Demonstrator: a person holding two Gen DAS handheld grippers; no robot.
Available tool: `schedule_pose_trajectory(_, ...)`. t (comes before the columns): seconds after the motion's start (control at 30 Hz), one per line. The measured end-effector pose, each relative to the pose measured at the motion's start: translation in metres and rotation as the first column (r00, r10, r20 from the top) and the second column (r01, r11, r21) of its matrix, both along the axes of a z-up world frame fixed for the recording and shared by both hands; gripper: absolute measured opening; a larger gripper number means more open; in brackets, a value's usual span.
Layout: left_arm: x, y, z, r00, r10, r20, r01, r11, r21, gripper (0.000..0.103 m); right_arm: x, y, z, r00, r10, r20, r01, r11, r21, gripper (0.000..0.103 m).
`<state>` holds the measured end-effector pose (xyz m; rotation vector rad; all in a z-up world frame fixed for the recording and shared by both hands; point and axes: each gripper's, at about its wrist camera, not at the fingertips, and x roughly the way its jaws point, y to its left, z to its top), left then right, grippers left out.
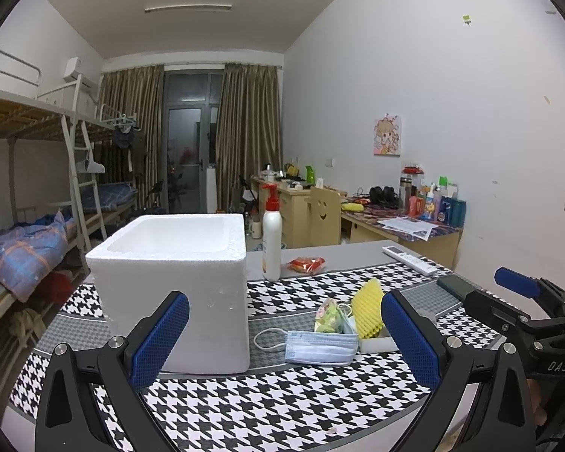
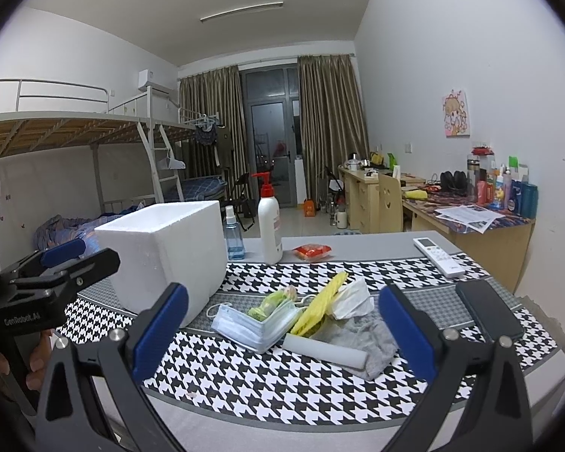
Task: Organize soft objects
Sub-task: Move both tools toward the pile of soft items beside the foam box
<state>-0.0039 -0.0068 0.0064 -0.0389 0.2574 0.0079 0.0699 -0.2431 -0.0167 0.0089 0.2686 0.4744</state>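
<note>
Two grippers: both held above the near edge of the table, neither touching anything.
Left gripper: jaws wide apart and empty; it faces the right front corner of the foam box.
Right gripper: jaws wide apart and empty; the soft pile lies directly between and beyond its blue pads.
Soft pile: on the houndstooth cloth, just right of the foam box and nearer than the lotion bottle.
Pile contents: face mask at the left, touching a green packet; yellow sponge leaning across the middle; white tissue behind it; grey cloth at the right; a white roll lying nearest.
Container: foam box is open-topped and appears empty from the left wrist view; judged to be the destination.
Step in hand: judged to be the first pick; nothing is yet lifted.
Recommended method: take one item at a time, starting with the face mask, as it lies nearest the box and partly clear of the rest.
Grip advice: pinch the pleated body, not the ear loop, which would likely drag neighbours along.
Risk: the sponge rests on other items and may topple if the mask is pulled sideways; lift straight up.
Not for collection: phone, remote and red packet lie well apart from the pile.
</note>
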Motion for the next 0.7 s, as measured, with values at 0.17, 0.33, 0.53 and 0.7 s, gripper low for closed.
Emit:
schedule_pose_trajectory(0.17, 0.002, -0.001, -0.001, 1.0, -0.009, -0.004, 0.009, 1.0, 0.005, 0.102, 0.005, -0.003, 0.002, 1.0, -0.004, -0.007, 0.004, 1.0, 0.005, 0.102)
schedule_pose_trajectory(0.33, 0.008, -0.002, -0.002, 1.0, -0.019, -0.015, 0.019, 1.0, 0.004, 0.102, 0.012, -0.002, 0.001, 1.0, -0.011, -0.019, 0.011, 1.0, 0.001, 0.102)
schedule_pose_trajectory(0.53, 0.017, -0.002, -0.005, 0.999, -0.027, -0.034, 0.027, 1.0, 0.002, 0.102, 0.022, 0.0, -0.001, 0.999, -0.012, -0.035, 0.012, 1.0, -0.006, 0.102)
schedule_pose_trajectory(0.7, 0.028, -0.001, -0.006, 0.998, -0.039, -0.056, 0.038, 0.999, -0.006, 0.102, 0.033, 0.001, 0.0, 0.998, -0.021, -0.053, 0.02, 1.0, -0.019, 0.102)
